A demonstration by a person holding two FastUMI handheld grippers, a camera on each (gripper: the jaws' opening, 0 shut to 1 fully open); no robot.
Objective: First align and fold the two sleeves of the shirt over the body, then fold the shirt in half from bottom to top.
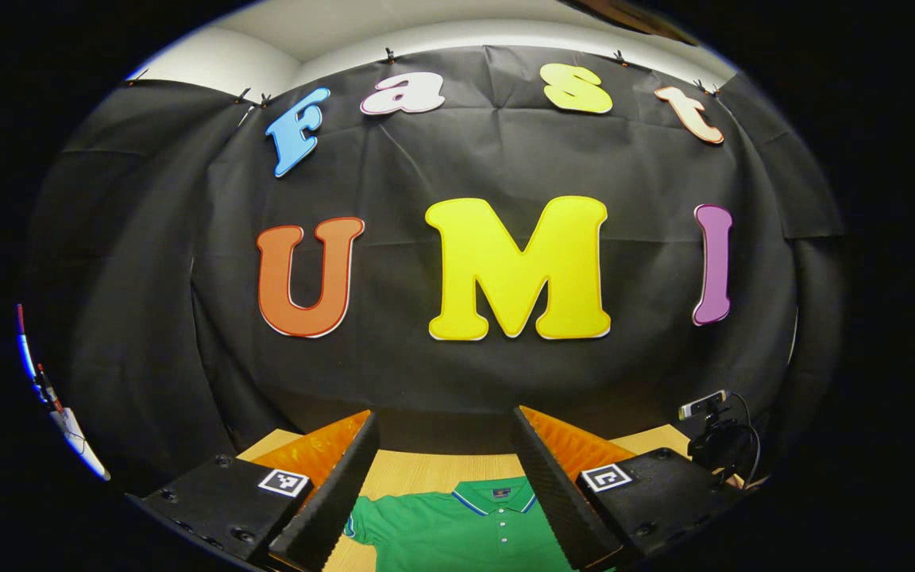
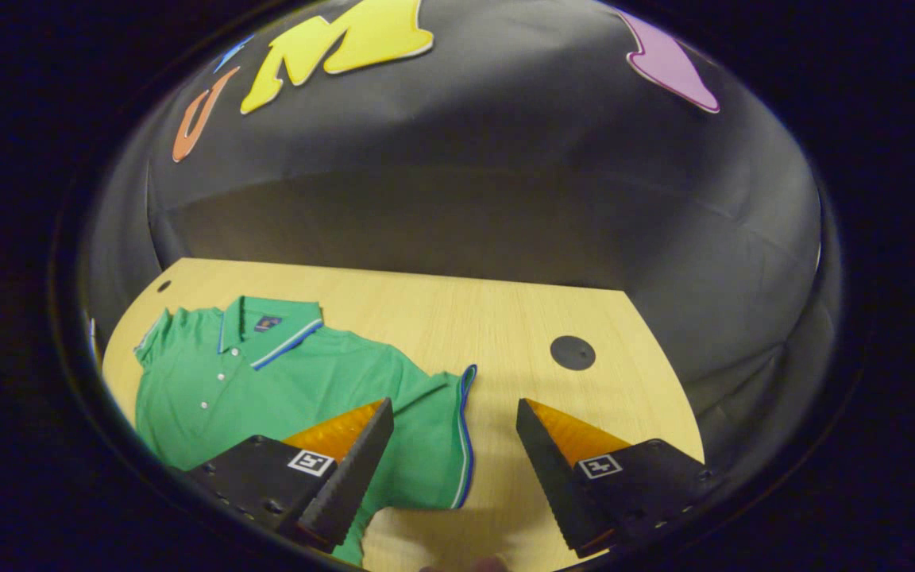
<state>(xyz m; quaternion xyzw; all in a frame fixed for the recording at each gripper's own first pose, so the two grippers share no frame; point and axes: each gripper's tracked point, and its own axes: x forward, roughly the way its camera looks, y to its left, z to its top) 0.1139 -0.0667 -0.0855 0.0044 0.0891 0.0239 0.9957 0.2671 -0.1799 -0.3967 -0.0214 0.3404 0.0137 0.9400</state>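
Shirt (image 2: 267,381), soft green knit, flat on table (image 2: 442,318).

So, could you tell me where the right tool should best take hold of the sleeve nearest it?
Probably at the sleeve's blue-striped cuff, coming from above on its outer side. The sleeve lies flat and spread on the table, the cuff is its free edge, and the open right tool already straddles it.

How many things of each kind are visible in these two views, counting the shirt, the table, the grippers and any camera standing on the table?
Green polo shirt: 1
Wooden table: 1
Grippers, both with fingers apart: 2 (left gripper, right gripper)
Small camera on a stand: 1
Total: 5
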